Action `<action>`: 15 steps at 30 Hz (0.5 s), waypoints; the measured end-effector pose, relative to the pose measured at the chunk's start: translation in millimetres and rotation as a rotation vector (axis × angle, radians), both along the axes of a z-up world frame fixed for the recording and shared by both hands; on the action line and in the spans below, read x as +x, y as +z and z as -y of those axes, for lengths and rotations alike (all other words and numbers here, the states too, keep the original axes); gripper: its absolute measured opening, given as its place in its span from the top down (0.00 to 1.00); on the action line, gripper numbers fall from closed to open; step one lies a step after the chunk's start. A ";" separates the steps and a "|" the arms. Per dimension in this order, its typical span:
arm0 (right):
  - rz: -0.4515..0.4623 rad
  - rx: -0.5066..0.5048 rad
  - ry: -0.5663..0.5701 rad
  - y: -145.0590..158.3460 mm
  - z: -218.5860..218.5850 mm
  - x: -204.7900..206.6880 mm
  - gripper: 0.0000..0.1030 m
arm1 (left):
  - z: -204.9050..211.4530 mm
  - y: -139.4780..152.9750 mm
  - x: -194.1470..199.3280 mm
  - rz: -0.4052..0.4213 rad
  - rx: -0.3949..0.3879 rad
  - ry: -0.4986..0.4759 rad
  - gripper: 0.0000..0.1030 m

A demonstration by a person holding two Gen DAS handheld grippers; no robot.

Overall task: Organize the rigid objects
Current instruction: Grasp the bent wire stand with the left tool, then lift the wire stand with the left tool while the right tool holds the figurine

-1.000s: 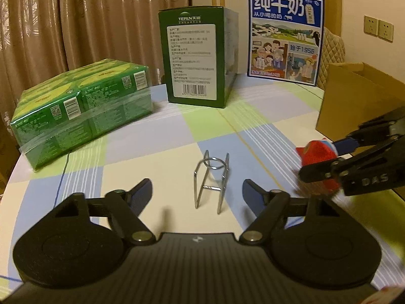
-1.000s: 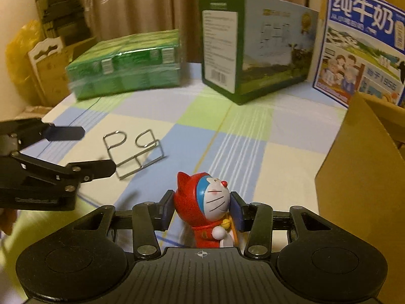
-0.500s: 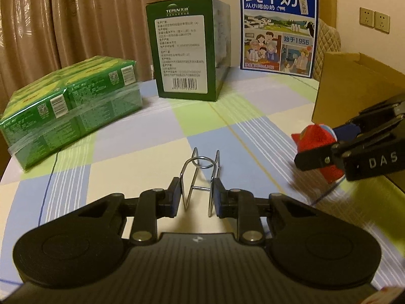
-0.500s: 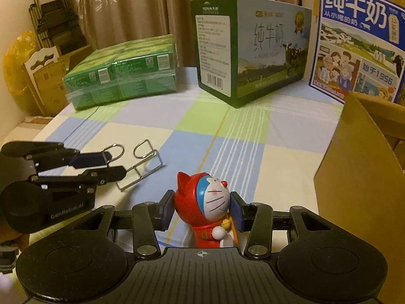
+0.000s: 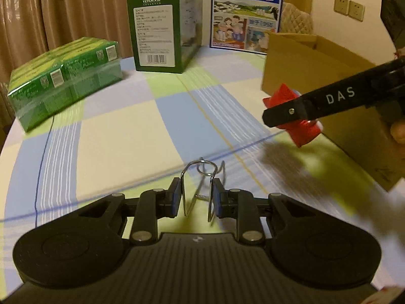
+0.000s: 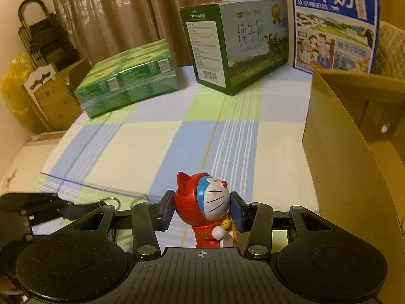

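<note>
A bent metal wire rack [image 5: 211, 195] hangs just above the checked tablecloth [image 5: 126, 136], with my left gripper [image 5: 196, 198] shut on its two side wires. A red-hooded cat figurine [image 6: 202, 202] is clamped upright between the pads of my right gripper [image 6: 201, 210], also clear of the cloth. In the left wrist view that figurine [image 5: 303, 129] shows tilted under the right gripper's finger [image 5: 316, 101], close in front of an open cardboard box [image 5: 316, 63]. In the right wrist view the box [image 6: 336, 152] stands at the right, and the left gripper's finger [image 6: 50, 207] sits low at the left.
A shrink-wrapped green pack [image 5: 63, 76] lies at the back left. A green milk carton case [image 5: 162, 40] and a blue milk box [image 5: 245, 12] stand at the back. Cartons and a yellow bag [image 6: 15, 88] sit beyond the table's left edge. A hand [image 5: 398, 129] shows at the right.
My left gripper closed on the wire rack, lifted it and carried it to the right. The right gripper rose with the figurine, rolled a little, and came nearer the cardboard box.
</note>
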State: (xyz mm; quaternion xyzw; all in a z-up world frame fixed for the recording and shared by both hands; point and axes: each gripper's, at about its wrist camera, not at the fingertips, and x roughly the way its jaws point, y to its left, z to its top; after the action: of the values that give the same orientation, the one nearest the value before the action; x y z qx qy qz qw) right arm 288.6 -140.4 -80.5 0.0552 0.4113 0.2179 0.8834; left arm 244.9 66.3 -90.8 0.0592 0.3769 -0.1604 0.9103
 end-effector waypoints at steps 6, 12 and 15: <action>0.012 -0.002 0.048 9.0 -12.2 -17.4 0.59 | -11.7 -0.8 -0.7 0.014 0.043 0.030 0.80; 0.019 0.005 0.046 8.1 -16.8 -12.0 0.59 | -31.2 -4.7 6.3 0.003 0.063 0.155 0.78; 0.017 0.014 0.043 7.9 -17.5 -7.3 0.59 | -34.6 -1.8 4.2 -0.005 0.033 0.192 0.58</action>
State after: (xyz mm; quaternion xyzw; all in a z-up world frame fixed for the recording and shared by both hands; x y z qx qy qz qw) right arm 281.3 -123.0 -72.6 0.0508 0.4035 0.2403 0.8814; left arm 249.1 100.9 -92.6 0.0373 0.3859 -0.0661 0.9194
